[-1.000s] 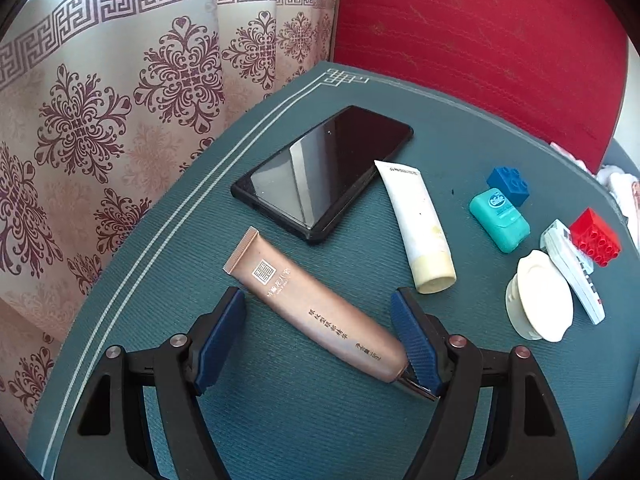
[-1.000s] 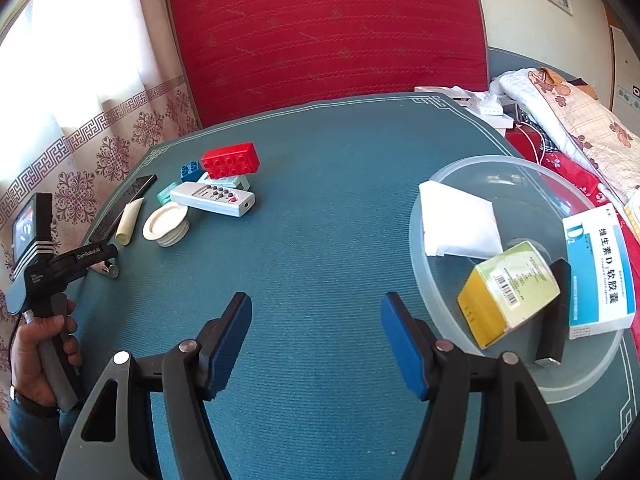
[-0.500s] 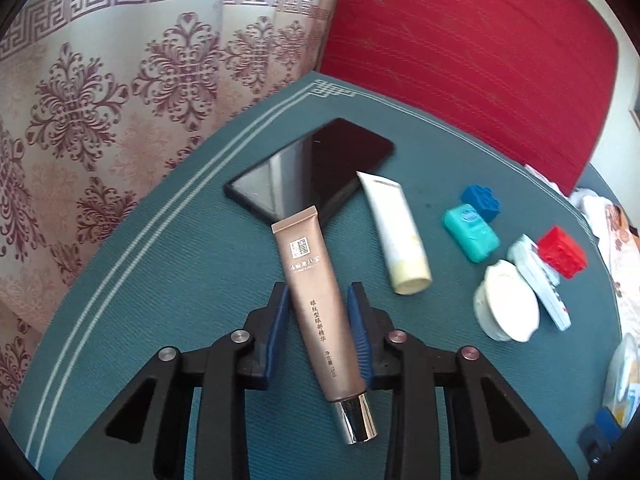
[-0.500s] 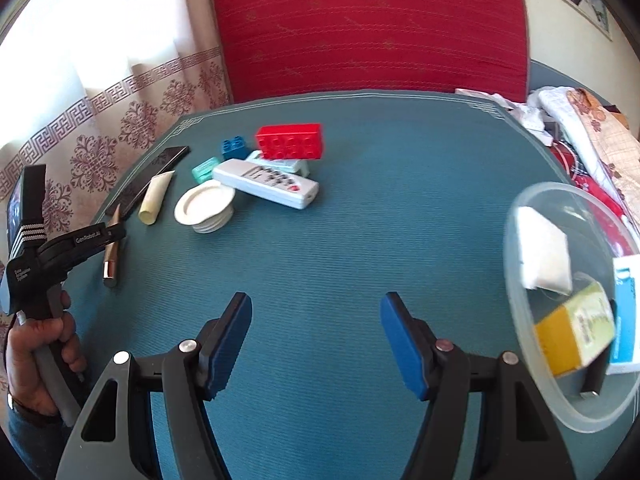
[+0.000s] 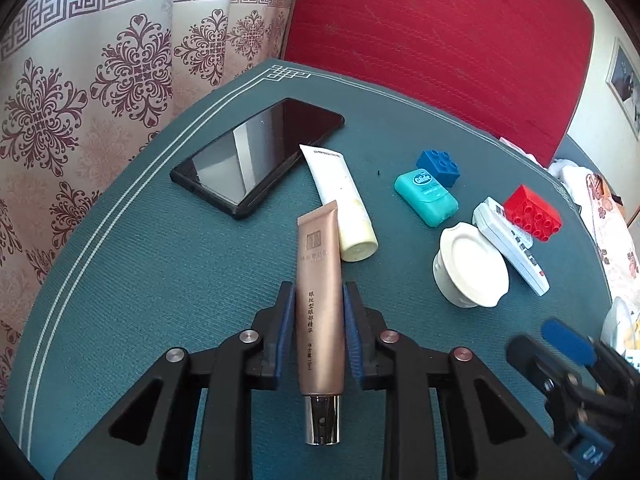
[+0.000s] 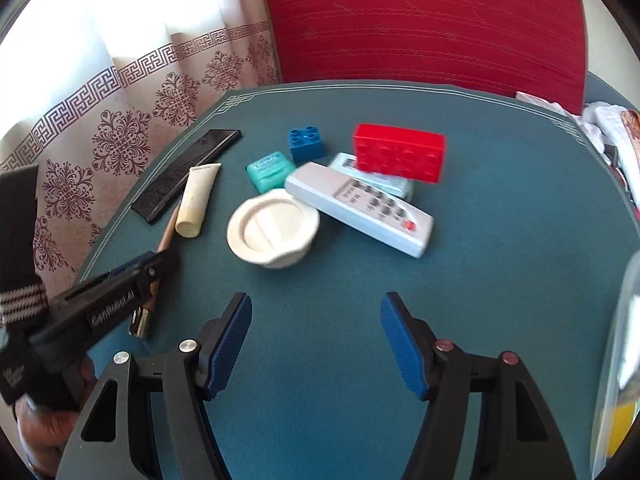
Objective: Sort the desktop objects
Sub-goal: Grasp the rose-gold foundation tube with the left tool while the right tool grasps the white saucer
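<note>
Left wrist view: the left gripper [image 5: 319, 312] has its blue pads pressed on both sides of the bronze tube [image 5: 320, 300], with the jaws closing tighter on it. The tube runs straight away from the camera, silver cap nearest, flat crimped end far. Its far end lies just beside the cream tube [image 5: 340, 204]. A black phone [image 5: 256, 160] lies far left on the teal table mat [image 5: 160, 264]. To the right are the teal floss box [image 5: 426, 198], blue brick [image 5: 438, 167], white lid [image 5: 470, 270], grey remote [image 5: 510, 244] and red brick [image 5: 532, 220].

Right wrist view: the right gripper [image 6: 316, 332] stands wide apart over bare mat, nothing between its jaws. The white lid and grey remote lie just beyond it; the red brick rests on the remote's far end. At the left edge, the left gripper grips the bronze tube.
</note>
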{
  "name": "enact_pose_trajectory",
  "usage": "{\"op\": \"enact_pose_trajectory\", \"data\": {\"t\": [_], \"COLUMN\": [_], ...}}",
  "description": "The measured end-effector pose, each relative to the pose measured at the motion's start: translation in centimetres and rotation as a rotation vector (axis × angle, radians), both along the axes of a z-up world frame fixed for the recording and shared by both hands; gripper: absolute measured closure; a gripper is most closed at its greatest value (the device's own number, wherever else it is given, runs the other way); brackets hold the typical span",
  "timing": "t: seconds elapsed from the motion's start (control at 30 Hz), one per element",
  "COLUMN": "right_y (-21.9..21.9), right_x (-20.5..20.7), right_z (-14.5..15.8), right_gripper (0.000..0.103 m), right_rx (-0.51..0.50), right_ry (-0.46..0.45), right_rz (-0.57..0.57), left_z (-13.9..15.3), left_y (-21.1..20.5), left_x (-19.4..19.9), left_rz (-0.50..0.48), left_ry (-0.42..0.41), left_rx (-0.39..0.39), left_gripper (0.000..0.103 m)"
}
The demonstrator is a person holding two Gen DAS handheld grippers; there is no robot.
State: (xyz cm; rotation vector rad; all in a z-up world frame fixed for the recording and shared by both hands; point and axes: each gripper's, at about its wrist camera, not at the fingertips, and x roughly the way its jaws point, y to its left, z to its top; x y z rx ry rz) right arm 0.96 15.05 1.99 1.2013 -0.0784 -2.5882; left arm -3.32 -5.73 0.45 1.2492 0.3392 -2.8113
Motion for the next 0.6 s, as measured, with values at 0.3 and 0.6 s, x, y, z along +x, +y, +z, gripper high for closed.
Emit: {"op": "enact_pose_trajectory", "data": {"t": [0.3,0.6], "right_y": [-2.9,-4.8], "right_x": [-3.5,-5.6], "right_z": [-0.3,-0.9], "right_gripper": [0.032,0.032], "right_rx": [0.01,0.051], "right_ry": [-0.008,-0.01], "right_rz": [0.046,0.071], "left_z": [0.1,0.2], "left_y": [-0.2,0.1], "left_x": [0.3,0.7], "left_rz": [0.057,0.062], "left_ry": [-0.003,-0.005], "left_rx": [-0.012,-0.019], "left_gripper": [0.076,0.076]}}
